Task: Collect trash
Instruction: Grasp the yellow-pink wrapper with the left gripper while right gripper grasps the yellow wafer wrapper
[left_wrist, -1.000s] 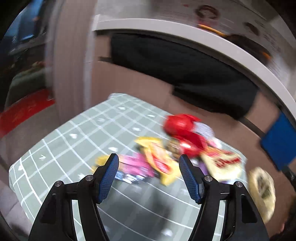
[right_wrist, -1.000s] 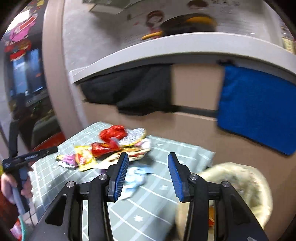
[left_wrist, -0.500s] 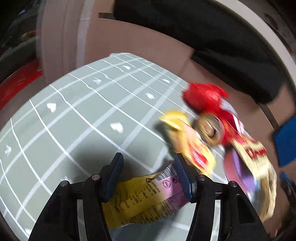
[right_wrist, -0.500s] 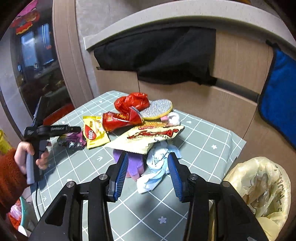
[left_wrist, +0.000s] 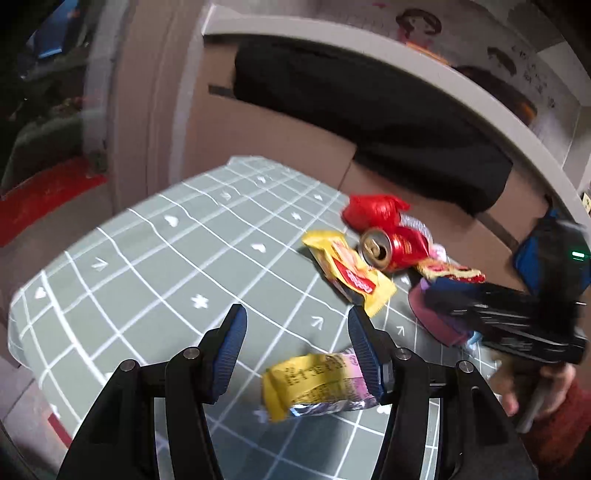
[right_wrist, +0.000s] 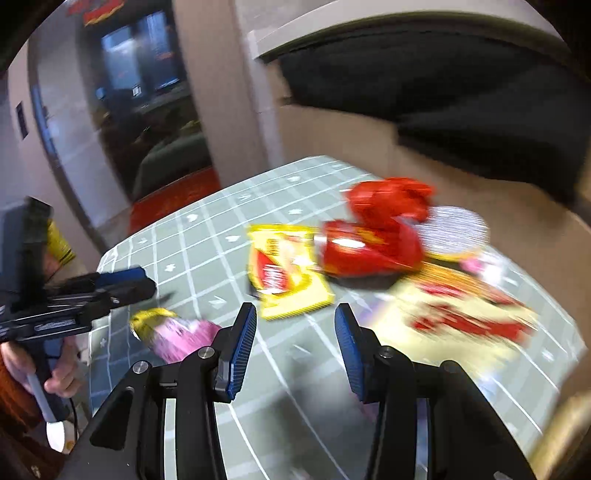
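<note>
On the green grid tablecloth (left_wrist: 166, 258), a crumpled yellow-and-pink wrapper (left_wrist: 314, 384) sits between the fingers of my left gripper (left_wrist: 295, 332). It touches the right finger, with a gap on the left side. The jaws are open. I cannot tell whether the wrapper rests on the cloth. My right gripper (right_wrist: 295, 332) hovers open and empty just short of a yellow snack packet (right_wrist: 284, 273). Behind the packet lie a crushed red can (right_wrist: 365, 251), a red bag (right_wrist: 388, 199) and a cream packet with red print (right_wrist: 461, 314). The right wrist view is blurred.
A wooden counter front draped with black cloth (left_wrist: 369, 110) closes off the far side of the table. A purple item (left_wrist: 432, 317) lies under the right gripper (left_wrist: 443, 299). Hands in red sleeves (left_wrist: 554, 417) hold both tools. A red mat (left_wrist: 48, 192) lies on the floor at left.
The left gripper dipped over the wrapper and drew back, jaws slightly narrower; the wrapper now lies between its fingers, away from the pile. The right gripper swung from the bag side toward the pile.
</note>
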